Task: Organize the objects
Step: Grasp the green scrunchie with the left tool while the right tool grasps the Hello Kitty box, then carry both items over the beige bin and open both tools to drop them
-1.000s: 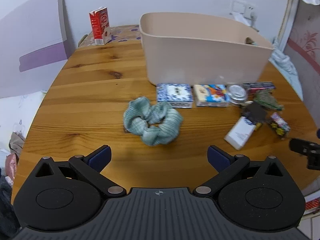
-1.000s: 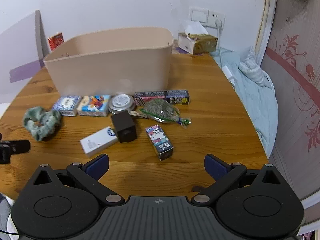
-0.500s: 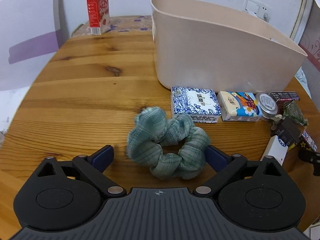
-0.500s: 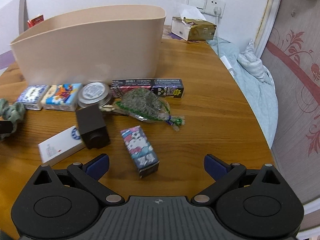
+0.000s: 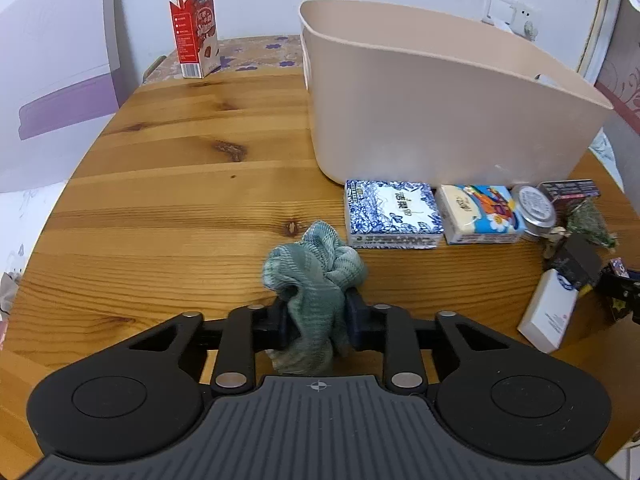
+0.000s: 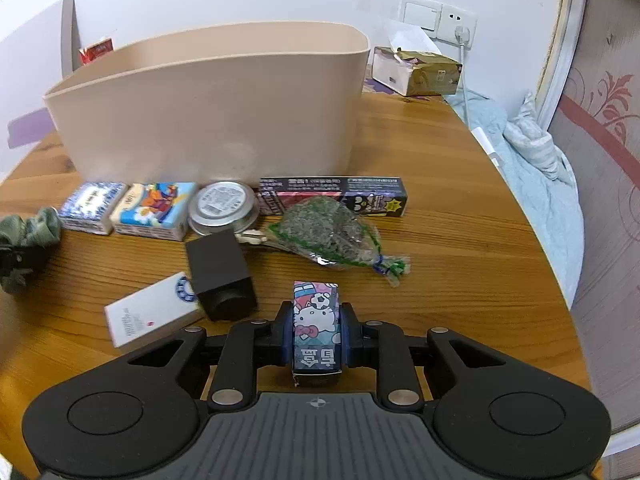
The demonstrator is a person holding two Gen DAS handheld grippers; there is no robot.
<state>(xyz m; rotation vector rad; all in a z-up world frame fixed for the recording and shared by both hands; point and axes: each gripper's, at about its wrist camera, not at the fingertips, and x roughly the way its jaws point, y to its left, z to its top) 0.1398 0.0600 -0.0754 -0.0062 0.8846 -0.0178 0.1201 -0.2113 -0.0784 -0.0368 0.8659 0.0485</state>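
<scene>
My left gripper (image 5: pixel 316 318) is shut on a green scrunchie (image 5: pixel 316 268) that bunches up between the pads, low over the wooden table (image 5: pixel 180 208). My right gripper (image 6: pixel 316 336) is shut on a small Hello Kitty box (image 6: pixel 317 328). A beige plastic bin (image 5: pixel 432 108) stands at the back; it also shows in the right wrist view (image 6: pixel 216 108). The scrunchie also shows at the far left of the right wrist view (image 6: pixel 28 236).
Along the bin's front lie a blue-white tissue pack (image 5: pixel 394 214), a cartoon tissue pack (image 5: pixel 478 214), a round tin (image 6: pixel 222 208), a long dark box (image 6: pixel 336 196) and a green-netted pouch (image 6: pixel 332 236). A black box (image 6: pixel 220 276) and a white card box (image 6: pixel 152 314) lie nearer. A red carton (image 5: pixel 195 34) stands far left.
Both grippers moved forward and down and closed: the left on the scrunchie, the right on the Hello Kitty box. Both were open before.
</scene>
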